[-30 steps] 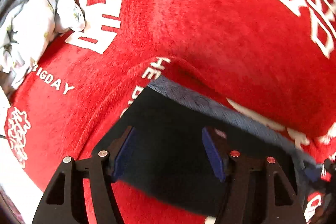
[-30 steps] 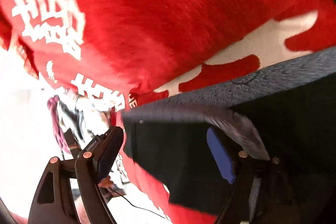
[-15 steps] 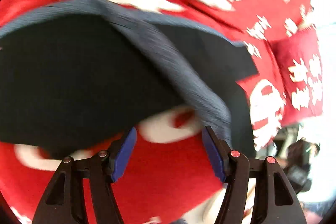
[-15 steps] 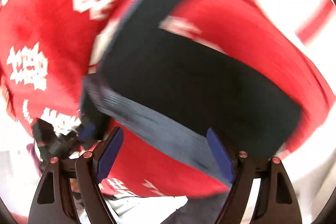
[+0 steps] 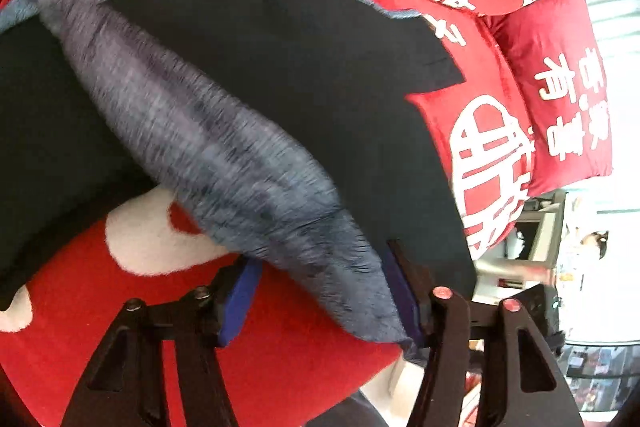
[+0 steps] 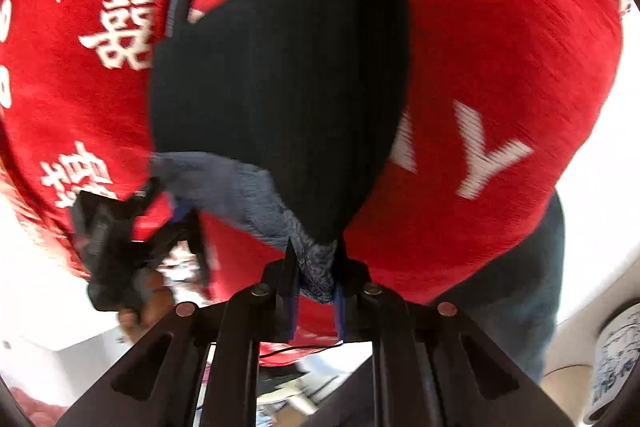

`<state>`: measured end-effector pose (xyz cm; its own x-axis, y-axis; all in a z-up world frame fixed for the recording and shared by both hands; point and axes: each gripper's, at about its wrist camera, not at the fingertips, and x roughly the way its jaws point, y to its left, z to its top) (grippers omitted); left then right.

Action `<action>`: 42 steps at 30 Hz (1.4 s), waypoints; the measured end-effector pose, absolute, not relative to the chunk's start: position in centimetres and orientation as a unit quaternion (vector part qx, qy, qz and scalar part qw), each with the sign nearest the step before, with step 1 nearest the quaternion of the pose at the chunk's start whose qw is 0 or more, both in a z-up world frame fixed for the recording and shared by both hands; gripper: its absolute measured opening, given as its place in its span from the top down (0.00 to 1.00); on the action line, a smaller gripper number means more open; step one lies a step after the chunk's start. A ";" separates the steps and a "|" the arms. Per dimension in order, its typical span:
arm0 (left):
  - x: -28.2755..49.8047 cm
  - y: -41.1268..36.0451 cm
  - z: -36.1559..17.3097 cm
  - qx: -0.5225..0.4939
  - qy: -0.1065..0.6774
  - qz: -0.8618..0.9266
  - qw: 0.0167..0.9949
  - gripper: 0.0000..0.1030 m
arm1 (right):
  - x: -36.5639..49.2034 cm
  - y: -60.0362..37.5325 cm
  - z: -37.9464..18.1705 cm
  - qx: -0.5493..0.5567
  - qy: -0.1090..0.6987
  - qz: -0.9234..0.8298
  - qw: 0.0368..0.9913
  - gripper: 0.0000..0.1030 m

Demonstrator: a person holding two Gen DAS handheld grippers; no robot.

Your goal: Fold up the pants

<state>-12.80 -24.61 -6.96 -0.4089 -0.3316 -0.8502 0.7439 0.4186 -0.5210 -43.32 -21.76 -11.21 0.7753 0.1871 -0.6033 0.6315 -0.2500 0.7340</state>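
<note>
My right tongs (image 6: 314, 287) are clenched on the grey-blue waistband edge of the pants (image 6: 280, 87), the fabric pinched tight between the pads at 6 o'clock in the right wrist view. From there the dark pants spread up toward 12 o'clock over the red blanket (image 6: 500, 47). My left tongs (image 5: 320, 303) stand wide apart; the waistband of the pants (image 5: 224, 147) lies between the fingers and against the right-hand pad, but nothing is squeezed yet. In the left view the pants run from 9 o'clock to 3 o'clock across the blanket, with a red pillow (image 5: 560, 75) at 2 o'clock.

As I judge it, the step in hand is securing both waistband corners. I should close the left tongs on both layers, well in from the edge, then keep the band taut between the two grips so the fold lands flat.
</note>
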 end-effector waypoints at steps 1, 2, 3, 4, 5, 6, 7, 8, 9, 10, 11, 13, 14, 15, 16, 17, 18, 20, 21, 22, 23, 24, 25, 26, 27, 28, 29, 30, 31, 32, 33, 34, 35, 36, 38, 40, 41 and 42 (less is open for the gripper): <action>-12.7 -25.0 -6.4 0.152 0.660 -0.516 0.524 0.41 | -43.1 -22.7 -10.0 0.762 0.259 -0.191 0.562 0.86; -12.4 -25.4 -5.5 0.148 0.658 -0.517 0.527 0.41 | -43.0 -23.9 -8.5 0.758 0.253 -0.180 0.574 0.86; -12.1 -26.2 -4.6 0.143 0.653 -0.517 0.535 0.41 | -42.9 -25.4 -7.0 0.753 0.245 -0.170 0.587 0.86; -11.8 -27.0 -3.9 0.137 0.648 -0.517 0.542 0.41 | -42.6 -27.2 -5.5 0.746 0.238 -0.163 0.600 0.86; -11.2 -28.3 -3.0 0.126 0.641 -0.517 0.552 0.41 | -42.3 -29.3 -4.1 0.739 0.232 -0.158 0.612 0.86; -10.7 -29.4 -2.5 0.119 0.637 -0.517 0.559 0.41 | -41.9 -31.5 -3.0 0.733 0.227 -0.153 0.623 0.86; -10.1 -31.0 -1.9 0.113 0.628 -0.517 0.571 0.41 | -41.3 -34.2 -2.0 0.725 0.222 -0.148 0.635 0.86; -9.8 -32.2 -1.7 0.110 0.623 -0.516 0.578 0.41 | -40.7 -36.4 -1.4 0.717 0.220 -0.144 0.645 0.86; -9.0 -33.8 -1.4 0.110 0.613 -0.512 0.592 0.41 | -39.9 -39.0 -0.7 0.707 0.220 -0.142 0.656 0.86; -8.4 -35.2 -1.3 0.111 0.605 -0.506 0.605 0.40 | -39.4 -41.4 -0.2 0.697 0.224 -0.143 0.666 0.86; -7.7 -36.5 -1.1 0.112 0.598 -0.501 0.615 0.40 | -38.9 -43.5 0.0 0.689 0.228 -0.144 0.673 0.86; -6.1 -38.7 -0.9 0.110 0.590 -0.485 0.636 0.40 | -36.9 -48.3 0.1 0.677 0.234 -0.147 0.682 0.85; -5.6 -39.3 -0.7 0.112 0.584 -0.479 0.646 0.40 | -36.0 -50.1 -0.1 0.673 0.244 -0.151 0.682 0.81; -5.0 -39.8 -0.1 0.115 0.571 -0.473 0.660 0.40 | -34.7 -52.0 -0.2 0.668 0.259 -0.159 0.679 0.81; -4.6 -40.1 0.6 0.117 0.560 -0.469 0.673 0.40 | -33.4 -53.7 -0.3 0.653 0.284 -0.176 0.680 0.79; -4.3 -40.2 1.2 0.117 0.550 -0.464 0.684 0.40 | -32.3 -54.9 -0.1 0.633 0.309 -0.190 0.684 0.73; -3.9 -39.8 1.6 0.117 0.546 -0.460 0.690 0.40 | -31.1 -55.8 0.3 0.606 0.335 -0.202 0.693 0.55; -3.3 -39.0 1.7 0.128 0.544 -0.444 0.701 0.29 | -29.9 -56.4 1.6 0.563 0.349 -0.206 0.720 0.29; -3.2 -38.4 1.2 0.139 0.546 -0.431 0.705 0.26 | -29.9 -56.2 2.4 0.547 0.345 -0.210 0.733 0.24; -3.1 -37.9 0.5 0.148 0.551 -0.420 0.706 0.26 | -30.4 -55.8 3.0 0.538 0.340 -0.217 0.740 0.24; -3.2 -37.3 -0.4 0.162 0.560 -0.407 0.704 0.26 | -30.9 -55.4 3.2 0.538 0.338 -0.224 0.739 0.24; -3.3 -36.6 -1.7 0.176 0.573 -0.390 0.699 0.26 | -31.4 -55.1 2.9 0.543 0.336 -0.231 0.734 0.24; -3.5 -35.7 -2.8 0.186 0.583 -0.375 0.696 0.26 | -32.2 -54.7 2.4 0.552 0.335 -0.241 0.724 0.24; -3.6 -34.7 -4.1 0.194 0.594 -0.356 0.695 0.26 | -33.3 -54.1 1.3 0.563 0.338 -0.252 0.711 0.24; -3.8 -34.1 -4.9 0.200 0.600 -0.345 0.694 0.26 | -34.4 -53.7 0.0 0.578 0.343 -0.260 0.694 0.29; -4.0 -33.1 -5.8 0.203 0.607 -0.333 0.693 0.26 | -35.3 -53.3 -1.9 0.599 0.348 -0.264 0.671 0.34; -4.0 -32.5 -6.7 0.203 0.615 -0.321 0.691 0.26 | -36.2 -53.1 -3.4 0.618 0.348 -0.265 0.654 0.46; -4.1 -32.2 -7.2 0.202 0.619 -0.314 0.691 0.26 | -36.5 -53.3 -5.0 0.637 0.343 -0.264 0.638 0.54; -4.1 -32.0 -7.5 0.203 0.622 -0.309 0.690 0.26 | -36.4 -53.6 -6.3 0.648 0.335 -0.265 0.631 0.57; -4.3 -32.0 -7.8 0.208 0.624 -0.305 0.689 0.26 | -36.1 -53.9 -7.3 0.653 0.330 -0.263 0.629 0.80; -4.4 -31.9 -7.9 0.212 0.622 -0.305 0.689 0.26 | -35.8 -54.1 -7.9 0.657 0.332 -0.261 0.625 0.93; -4.6 -31.8 -7.9 0.216 0.619 -0.307 0.690 0.26 | -35.6 -54.3 -8.1 0.660 0.329 -0.259 0.623 0.93; -4.8 -31.8 -8.1 0.223 0.617 -0.309 0.688 0.26 | -35.6 -54.1 -7.7 0.657 0.321 -0.256 0.632 0.93; -5.2 -31.8 -8.5 0.228 0.618 -0.310 0.685 0.26 | -35.6 -53.8 -7.1 0.643 0.327 -0.253 0.645 0.93; -6.0 -31.9 -9.0 0.243 0.608 -0.314 0.687 0.26 | -36.0 -53.1 -7.1 0.622 0.362 -0.259 0.644 0.93; -6.3 -31.7 -9.1 0.248 0.607 -0.313 0.687 0.26 | -36.7 -52.4 -8.3 0.628 0.386 -0.254 0.627 0.87; -6.1 -31.6 -9.1 0.244 0.609 -0.312 0.687 0.26 | -37.0 -52.1 -8.6 0.633 0.387 -0.255 0.621 0.76; -6.1 -31.9 -9.2 0.239 0.612 -0.311 0.687 0.26 | -37.5 -52.0 -8.5 0.640 0.376 -0.253 0.621 0.52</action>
